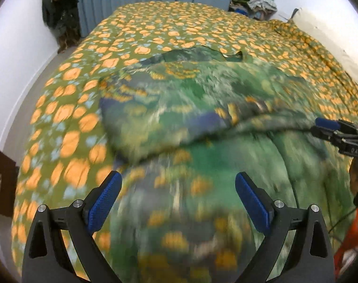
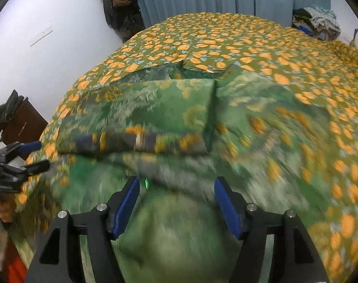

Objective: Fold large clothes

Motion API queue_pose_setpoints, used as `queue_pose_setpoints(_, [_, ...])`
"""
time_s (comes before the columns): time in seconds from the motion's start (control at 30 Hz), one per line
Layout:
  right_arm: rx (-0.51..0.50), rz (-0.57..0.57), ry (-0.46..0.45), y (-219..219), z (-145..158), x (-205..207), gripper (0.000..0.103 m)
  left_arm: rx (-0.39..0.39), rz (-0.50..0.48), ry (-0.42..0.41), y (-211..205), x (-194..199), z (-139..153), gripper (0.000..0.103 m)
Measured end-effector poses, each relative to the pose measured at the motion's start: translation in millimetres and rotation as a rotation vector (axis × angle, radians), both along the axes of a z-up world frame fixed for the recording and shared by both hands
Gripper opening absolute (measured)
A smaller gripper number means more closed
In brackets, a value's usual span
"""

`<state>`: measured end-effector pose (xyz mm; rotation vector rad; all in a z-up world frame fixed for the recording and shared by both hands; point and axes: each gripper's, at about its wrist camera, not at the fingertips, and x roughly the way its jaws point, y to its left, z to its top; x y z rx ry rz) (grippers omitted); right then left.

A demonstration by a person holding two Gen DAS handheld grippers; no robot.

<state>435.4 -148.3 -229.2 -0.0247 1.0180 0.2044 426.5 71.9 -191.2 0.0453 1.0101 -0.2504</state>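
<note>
While folded on the bed, the green garment (image 2: 155, 118) lies below the right gripper (image 2: 176, 202)

Bright even indoor light, heavy motion blur in foreground, sharper background, fisheye bending and dark corners

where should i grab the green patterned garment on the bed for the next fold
Probably the near hem of the green garment, at its two corners, coming from the near side of the bed. A band is already folded across its middle, and the near part lies loose below both open hand-held grippers, left and right.
</note>
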Motion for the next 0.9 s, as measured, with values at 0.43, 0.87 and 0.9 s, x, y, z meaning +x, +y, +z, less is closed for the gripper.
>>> queue_pose_setpoints(0.43, [-0.111, -0.095, -0.001, -111.2, 58.2, -182.4, 0.075, 0.01, 0.038, 0.086, 75.6, -114.2, -1.4, 0.098])
queue_pose_setpoints(0.87, [0.101, -0.258, 0.262, -167.5, -26.5, -227.4, 0.076, -0.153, -0.002, 0.257, 53.4, -124.3, -62.5, 0.098])
queue_pose_setpoints(0.9, [0.125, -0.246, 0.272, -164.5, -31.8, -226.5, 0.076, -0.153, -0.008, 0.257, 51.6, -124.6, -63.2, 0.098])
